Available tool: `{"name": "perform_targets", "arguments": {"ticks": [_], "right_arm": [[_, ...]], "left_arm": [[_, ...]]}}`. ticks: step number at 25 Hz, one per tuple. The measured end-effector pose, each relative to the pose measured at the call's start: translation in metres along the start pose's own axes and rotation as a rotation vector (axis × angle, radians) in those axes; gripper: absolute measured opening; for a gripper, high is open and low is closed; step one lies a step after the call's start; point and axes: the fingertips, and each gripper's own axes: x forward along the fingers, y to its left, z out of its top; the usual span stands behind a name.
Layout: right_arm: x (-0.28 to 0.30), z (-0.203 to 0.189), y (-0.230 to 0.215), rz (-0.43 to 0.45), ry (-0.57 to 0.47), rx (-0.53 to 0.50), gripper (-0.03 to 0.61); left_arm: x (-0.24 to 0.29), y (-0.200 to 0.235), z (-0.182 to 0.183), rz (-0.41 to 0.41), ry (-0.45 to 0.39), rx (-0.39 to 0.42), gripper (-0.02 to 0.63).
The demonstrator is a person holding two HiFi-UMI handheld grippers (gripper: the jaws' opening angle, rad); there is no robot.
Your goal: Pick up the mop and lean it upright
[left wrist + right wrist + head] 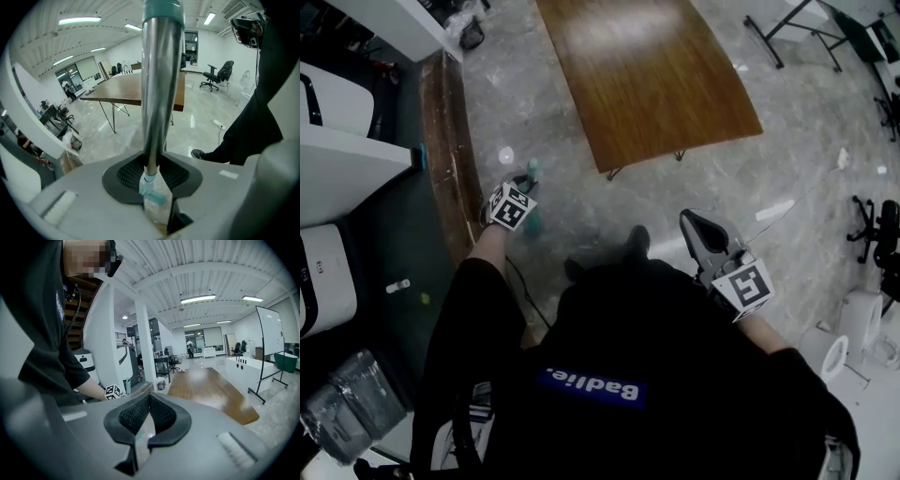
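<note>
1. The right tongs, close by the person's chest, are closed with nothing between the pads.
2. The left tongs, further out on the person's left, clamp the mop handle, a metal pole with a teal collar, which rises steeply from the pads.
3. Beyond lie the pale floor and a wooden table.
</note>
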Motion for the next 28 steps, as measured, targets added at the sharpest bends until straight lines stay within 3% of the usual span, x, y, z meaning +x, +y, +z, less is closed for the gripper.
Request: {"name": "perform_targets", "arguments": {"ticks": [9, 14, 19, 28], "right_arm": [[0.032, 0.019, 0.047, 0.119, -0.027, -0.069, 0.003], [0.046, 0.027, 0.067, 0.166, -0.041, -0.095, 0.003], [0.058, 0.032, 0.082, 0.215, -0.051, -0.11, 0.003], [0.074, 0.036, 0.1, 0.295, -0.062, -0.121, 0.003]], "left_arm": [[-0.078, 0.017, -0.035, 0.176, -0.132, -0.184, 0.117], [-0.105, 0.011, -0.06, 0.211, -0.174, -0.31, 0.121], [-0.137, -0.01, -0.035, 0.214, -0.265, -0.324, 0.123], [-0.192, -0.052, 0.046, 0.22, -0.421, -0.278, 0.121]]}}
